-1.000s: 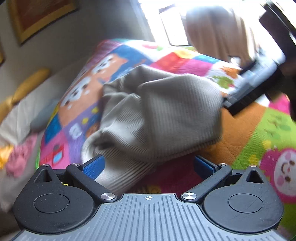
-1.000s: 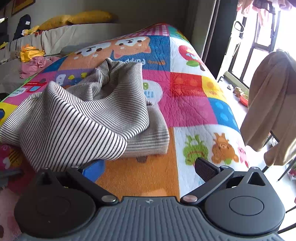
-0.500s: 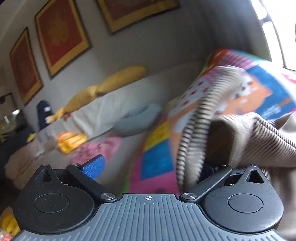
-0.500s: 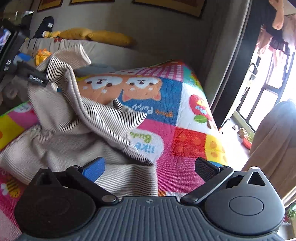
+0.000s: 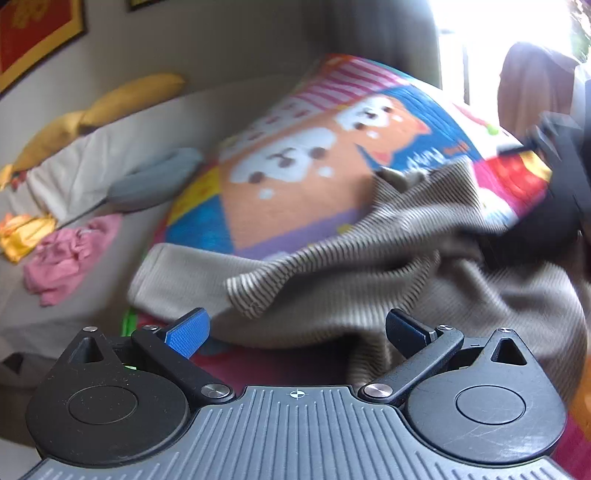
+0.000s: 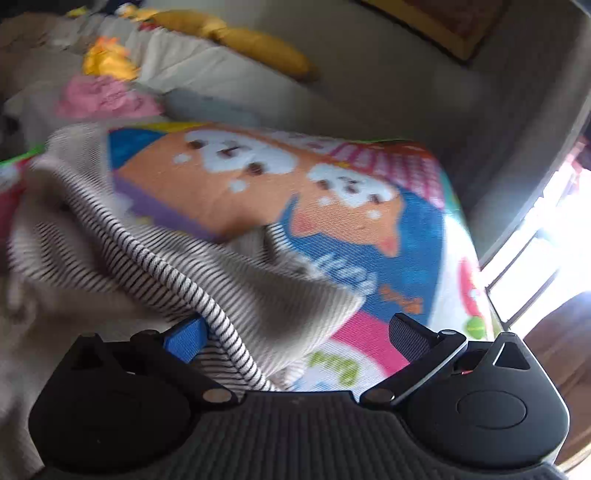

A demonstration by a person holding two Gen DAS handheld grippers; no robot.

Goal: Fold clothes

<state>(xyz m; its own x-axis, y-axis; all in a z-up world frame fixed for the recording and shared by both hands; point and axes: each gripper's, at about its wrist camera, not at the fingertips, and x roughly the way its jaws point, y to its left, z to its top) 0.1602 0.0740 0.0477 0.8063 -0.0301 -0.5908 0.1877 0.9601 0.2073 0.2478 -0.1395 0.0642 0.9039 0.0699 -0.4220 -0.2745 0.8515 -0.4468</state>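
Left wrist camera low and close, looking across the colorful quilt (image 5: 295, 192) toward the wall, right wrist camera likewise, both sharing quilt and striped cloth (image 6: 229, 295)

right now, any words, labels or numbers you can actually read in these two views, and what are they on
None can be read for certain.
Lettering on the blue panel of the quilt, below the cartoon dogs: too blurred in the left wrist view.
Orange lettering on that blue panel: too blurred.
Green lettering on a white patch near the right gripper: mirrored and partly hidden.
Gold marks on the red framed picture: illegible.
The striped garment shows no label.
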